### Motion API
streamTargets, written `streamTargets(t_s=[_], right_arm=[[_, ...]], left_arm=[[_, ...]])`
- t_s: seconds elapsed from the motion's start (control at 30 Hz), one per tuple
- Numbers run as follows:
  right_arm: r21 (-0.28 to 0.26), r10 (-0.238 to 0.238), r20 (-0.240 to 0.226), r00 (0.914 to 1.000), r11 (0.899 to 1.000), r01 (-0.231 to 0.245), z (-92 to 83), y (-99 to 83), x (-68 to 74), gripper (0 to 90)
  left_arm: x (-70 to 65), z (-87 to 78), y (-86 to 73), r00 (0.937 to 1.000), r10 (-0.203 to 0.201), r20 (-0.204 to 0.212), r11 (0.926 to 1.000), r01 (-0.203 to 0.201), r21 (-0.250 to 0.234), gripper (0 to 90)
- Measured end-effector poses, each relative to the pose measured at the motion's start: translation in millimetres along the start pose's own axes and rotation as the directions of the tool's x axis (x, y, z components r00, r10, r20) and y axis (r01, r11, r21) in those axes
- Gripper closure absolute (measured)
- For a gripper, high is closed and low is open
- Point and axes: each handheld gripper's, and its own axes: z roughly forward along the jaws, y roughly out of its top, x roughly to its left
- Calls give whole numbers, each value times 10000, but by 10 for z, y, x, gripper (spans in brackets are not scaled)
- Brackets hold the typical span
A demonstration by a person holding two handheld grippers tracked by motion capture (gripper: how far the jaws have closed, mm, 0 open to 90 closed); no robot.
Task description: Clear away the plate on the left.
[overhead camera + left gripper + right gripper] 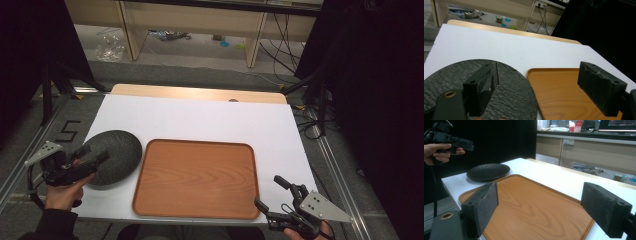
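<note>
A dark grey textured plate [112,157] lies on the white tabletop, just left of a wooden tray [197,177] with nothing on it. My left gripper [95,154] hovers open over the plate's left part, with nothing between its jaws. In the left gripper view one jaw hangs over the plate [509,95] and the other over the tray [559,90]. My right gripper [267,191] is open and holds nothing; it stands at the tray's front right corner. The right gripper view looks along the tray [531,205] towards the plate [488,171], with the left gripper [461,143] held above the plate.
The white tabletop [200,117] has bare room behind the tray and plate. Metal rails [30,150] run along both sides of the table. Beyond the far edge are wooden shelf legs [255,40] and cables on the floor, and black curtains hang at left and right.
</note>
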Motion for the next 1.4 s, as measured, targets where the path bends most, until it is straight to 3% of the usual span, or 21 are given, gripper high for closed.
streamTargets(t_s=[0.33, 0.47, 0.53, 0.57, 0.7, 0.8, 0.87, 0.93, 0.97, 1.1, 1.17, 1.27, 1.3, 1.33, 1.4], right_arm=[[-123, -33, 39, 10000, 9999, 33, 6, -1, 2, 157], [-116, -49, 26, 10000, 9999, 49, 6, 0, 2, 157], [-115, -62, 57, 10000, 9999, 63, 4, 0, 2, 157], [-115, -62, 57, 10000, 9999, 63, 4, 0, 2, 157], [-112, -49, 33, 10000, 9999, 49, 7, 1, 7, 157], [-64, -43, -60, 10000, 10000, 42, 6, 3, 8, 157], [-64, -47, -68, 10000, 10000, 47, 4, 3, 9, 157], [-61, -37, -69, 10000, 10000, 36, 5, 3, 9, 157], [-57, -36, -84, 10000, 10000, 35, 6, 2, 10, 157], [-60, -41, -85, 10000, 10000, 41, 6, 2, 10, 157], [-55, -36, -90, 10000, 10000, 36, 7, 2, 11, 157], [48, -57, -66, 10000, 10000, 58, 2, 5, 12, 157], [49, -57, -68, 10000, 10000, 58, 2, 4, 12, 157], [60, -66, -59, 10000, 10000, 67, 3, 3, 11, 157], [66, -71, -65, 10000, 10000, 71, 3, 4, 12, 157]], left_arm=[[243, -18, 5, 9977, -563, -369, 9971, 581, 484, 165], [389, -25, -6, 9940, -943, -551, 9919, 986, 806, 164], [482, -35, -21, 9871, -1584, -218, 9837, 1597, 821, 168], [525, -40, -31, 9808, -1941, -165, 9774, 1948, 816, 168], [666, -38, -73, 9729, -2212, -674, 9668, 2278, 1157, 169], [750, -60, -88, 9693, -2262, -968, 9641, 2370, 1195, 171], [807, -73, -103, 9612, -2584, -968, 9566, 2685, 1131, 171], [825, -75, -109, 9591, -2637, -1025, 9539, 2751, 1202, 172], [850, -76, -122, 9534, -2749, -1239, 9479, 2904, 1308, 172], [887, -59, -150, 9474, -2973, -1190, 9420, 3113, 1255, 173], [894, -45, -168, 9422, -3143, -1160, 9342, 3287, 1389, 176], [902, -36, -174, 9376, -3156, -1458, 9287, 3368, 1551, 177], [900, -21, -183, 9292, -3375, -1506, 9234, 3579, 1386, 177], [907, -23, -190, 9265, -3351, -1713, 9200, 3609, 1525, 180], [925, -9, -220, 9232, -3432, -1730, 9153, 3701, 1592, 182]])
